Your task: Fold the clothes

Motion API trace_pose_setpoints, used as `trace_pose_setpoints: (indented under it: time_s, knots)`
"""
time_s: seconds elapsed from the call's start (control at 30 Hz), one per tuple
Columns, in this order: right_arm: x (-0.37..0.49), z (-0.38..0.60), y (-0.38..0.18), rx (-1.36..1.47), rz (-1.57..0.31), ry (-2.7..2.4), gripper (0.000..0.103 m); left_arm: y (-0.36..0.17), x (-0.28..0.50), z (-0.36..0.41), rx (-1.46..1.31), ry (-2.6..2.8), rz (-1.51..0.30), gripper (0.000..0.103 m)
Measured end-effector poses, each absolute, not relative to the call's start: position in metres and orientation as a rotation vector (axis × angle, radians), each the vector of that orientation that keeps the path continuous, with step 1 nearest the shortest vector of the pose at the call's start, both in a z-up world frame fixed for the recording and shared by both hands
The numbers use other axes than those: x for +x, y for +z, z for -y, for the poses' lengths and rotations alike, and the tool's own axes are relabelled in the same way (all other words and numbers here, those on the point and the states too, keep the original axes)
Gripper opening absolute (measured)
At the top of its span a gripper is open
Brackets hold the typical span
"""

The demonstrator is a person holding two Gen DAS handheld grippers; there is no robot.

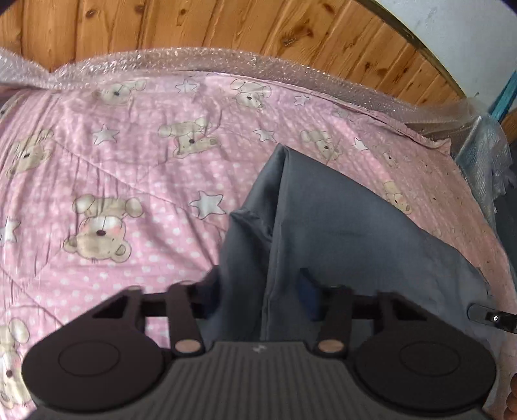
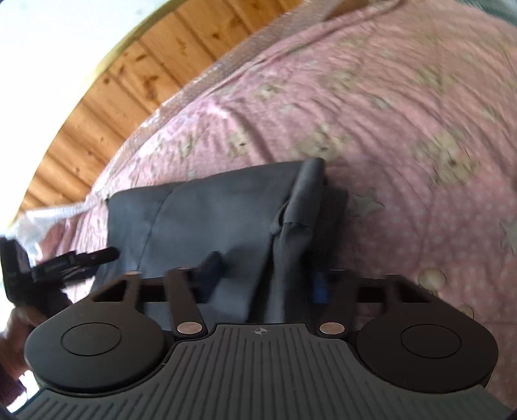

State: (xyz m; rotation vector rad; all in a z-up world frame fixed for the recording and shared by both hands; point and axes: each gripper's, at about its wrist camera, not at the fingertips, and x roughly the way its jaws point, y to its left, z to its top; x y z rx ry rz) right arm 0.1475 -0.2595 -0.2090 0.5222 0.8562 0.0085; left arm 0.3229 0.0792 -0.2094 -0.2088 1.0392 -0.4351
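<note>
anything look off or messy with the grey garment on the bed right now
The grey garment is not flat: a fold of it stands up in a tented ridge above the pink teddy-bear quilt, with a puckered hem. Bubble wrap along the quilt's far edge looks odd.

Bed: fills most of both views; wood wall behind it.
Quilt: on bed, spread over top.
Bubble wrap: along bed's far edge, btw quilt & wall.
Garment: on quilt, near bed's rt edge in left wrist view; one fold raised.
Left tool: at garment's near edge, cloth btw fingers.
Right tool: same, on garment's other side; left tool to its left.
</note>
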Motion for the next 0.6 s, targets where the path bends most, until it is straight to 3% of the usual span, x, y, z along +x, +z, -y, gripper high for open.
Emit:
trace_pose_setpoints:
  time_s: [0.1,0.27,0.3,0.37,0.43,0.47,0.57,0.6]
  knots:
    - [0.179,0.235,-0.169,0.132,-0.824,0.152,0.011,-0.204,0.306,-0.089,-0.336,-0.374,-1.036,0.012]
    - [0.256,0.249,-0.156,-0.309,-0.795,0.232,0.01,-0.207,0.274,-0.056,-0.287,-0.284,-1.036,0.017]
    - [0.275,0.267,-0.171,-0.3,-0.854,0.204,0.011,-0.21,0.272,-0.054,-0.263,-0.236,-1.037,0.023]
    - [0.299,0.31,-0.201,-0.114,-1.019,0.193,0.013,-0.206,0.271,-0.059,-0.3,-0.187,-1.007,0.022]
    - [0.289,0.336,-0.195,0.029,-0.977,0.165,0.027,-0.182,0.269,-0.067,-0.337,-0.179,-0.902,0.023]
    - [0.278,0.342,-0.182,0.08,-0.907,0.133,0.033,-0.172,0.271,-0.068,-0.352,-0.187,-0.855,0.029]
    - [0.252,0.339,-0.15,0.249,-0.73,0.177,0.033,-0.154,0.296,-0.055,-0.363,-0.289,-0.763,0.048]
    - [0.25,0.333,-0.147,0.295,-0.713,0.224,0.033,-0.16,0.311,-0.048,-0.347,-0.312,-0.774,0.048]
